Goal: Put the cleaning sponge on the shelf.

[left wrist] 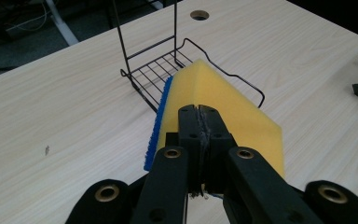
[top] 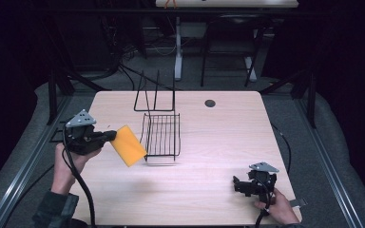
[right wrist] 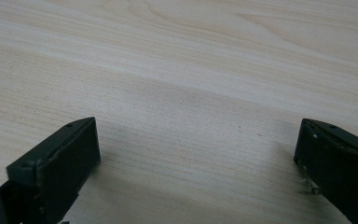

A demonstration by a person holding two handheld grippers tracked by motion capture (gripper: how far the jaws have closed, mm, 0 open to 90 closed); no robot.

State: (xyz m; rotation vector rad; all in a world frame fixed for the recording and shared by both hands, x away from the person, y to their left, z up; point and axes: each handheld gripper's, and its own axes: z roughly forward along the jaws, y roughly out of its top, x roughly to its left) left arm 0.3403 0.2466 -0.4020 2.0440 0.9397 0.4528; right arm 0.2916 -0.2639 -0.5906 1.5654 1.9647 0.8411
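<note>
Sponge (left wrist: 223, 107): yellow foam slab with a blue bristly face, clamped at one end in the left gripper (left wrist: 199, 122), held off the table just left of the rack (top: 161, 135). Rack: thin black wire, gridded tray, tall upright loops. Table (top: 218, 156): pale wood grain. Right gripper (right wrist: 196, 154): black jaws wide apart, low over the table, well right of the rack.

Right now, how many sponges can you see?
1. The yellow sponge is clamped in the left tool, held beside the wire rack. None in the right tool, which is open.
</note>
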